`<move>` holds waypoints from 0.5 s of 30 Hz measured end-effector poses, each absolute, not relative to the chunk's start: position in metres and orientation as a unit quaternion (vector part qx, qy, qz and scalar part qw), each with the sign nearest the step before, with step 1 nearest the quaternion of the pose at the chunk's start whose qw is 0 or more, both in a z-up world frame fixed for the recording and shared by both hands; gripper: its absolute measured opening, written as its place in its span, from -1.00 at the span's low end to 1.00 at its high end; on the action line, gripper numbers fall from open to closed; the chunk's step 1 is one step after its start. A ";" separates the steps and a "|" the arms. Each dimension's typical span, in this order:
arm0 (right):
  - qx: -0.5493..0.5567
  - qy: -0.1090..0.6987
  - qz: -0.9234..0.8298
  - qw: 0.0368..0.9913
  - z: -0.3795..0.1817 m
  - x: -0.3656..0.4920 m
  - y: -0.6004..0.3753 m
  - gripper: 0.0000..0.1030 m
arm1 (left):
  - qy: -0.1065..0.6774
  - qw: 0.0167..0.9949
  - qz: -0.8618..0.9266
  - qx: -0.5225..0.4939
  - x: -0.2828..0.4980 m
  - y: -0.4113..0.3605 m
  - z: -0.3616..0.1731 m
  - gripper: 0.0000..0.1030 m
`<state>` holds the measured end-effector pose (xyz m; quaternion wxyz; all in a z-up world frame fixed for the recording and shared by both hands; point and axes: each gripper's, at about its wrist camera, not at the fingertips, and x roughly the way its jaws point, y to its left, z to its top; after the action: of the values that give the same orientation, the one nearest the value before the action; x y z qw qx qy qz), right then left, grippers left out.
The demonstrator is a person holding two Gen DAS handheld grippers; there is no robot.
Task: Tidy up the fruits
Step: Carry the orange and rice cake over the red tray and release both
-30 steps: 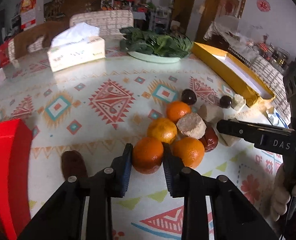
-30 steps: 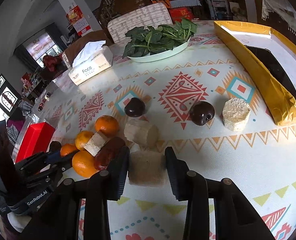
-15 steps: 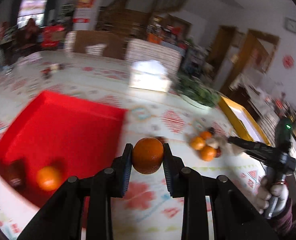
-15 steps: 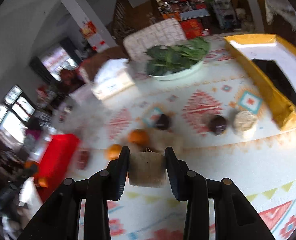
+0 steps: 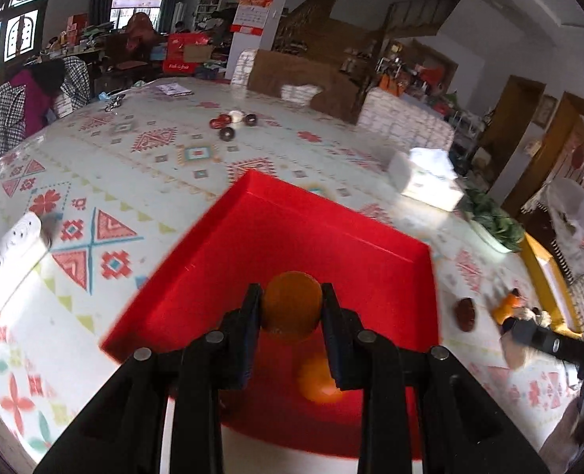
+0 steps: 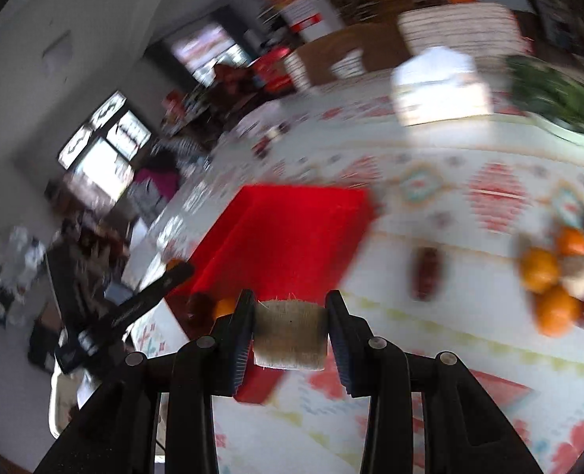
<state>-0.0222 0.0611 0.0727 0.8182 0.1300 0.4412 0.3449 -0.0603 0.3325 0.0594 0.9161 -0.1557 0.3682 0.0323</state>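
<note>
My left gripper is shut on an orange and hangs over the red tray. A second orange lies blurred in the tray below it. My right gripper is shut on a beige, fibrous cut chunk, held above the table near the red tray. The left gripper shows at the tray's left side in the right wrist view. To the right lies the fruit pile with oranges and pale chunks. A dark red fruit lies between tray and pile.
A white tissue box and a plate of greens stand beyond the tray; a yellow tray lies at far right. Small dark round items sit on the far tablecloth. A white strip lies at the left edge.
Both grippers swung left from the fruit pile toward the red tray, each carrying its piece. The left one now hangs over the tray's inside; the right one has neared the tray's corner.
</note>
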 end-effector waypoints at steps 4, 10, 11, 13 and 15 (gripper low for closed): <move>0.084 0.455 0.353 0.813 0.057 -0.016 0.120 -0.23 | 0.393 0.903 0.030 -0.170 -0.041 0.348 0.042 -0.45; 0.044 0.477 0.338 0.810 0.025 0.001 0.163 -0.23 | 0.408 0.893 0.028 -0.187 -0.032 0.356 0.027 -0.45; 0.042 0.480 0.336 0.810 0.022 0.004 0.167 -0.22 | 0.409 0.892 0.029 -0.190 -0.031 0.357 0.027 -0.45; 0.034 0.479 0.332 0.812 0.020 0.004 0.173 -0.21 | 0.409 0.890 0.031 -0.198 -0.032 0.360 0.025 -0.45; 0.026 0.471 0.331 0.817 0.020 0.001 0.174 -0.17 | 0.408 0.890 0.035 -0.202 -0.034 0.363 0.026 -0.41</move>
<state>0.0013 0.1740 0.0199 0.8172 0.0265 0.4713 0.3308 -0.0336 0.3625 0.0261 0.8898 -0.2022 0.4077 0.0345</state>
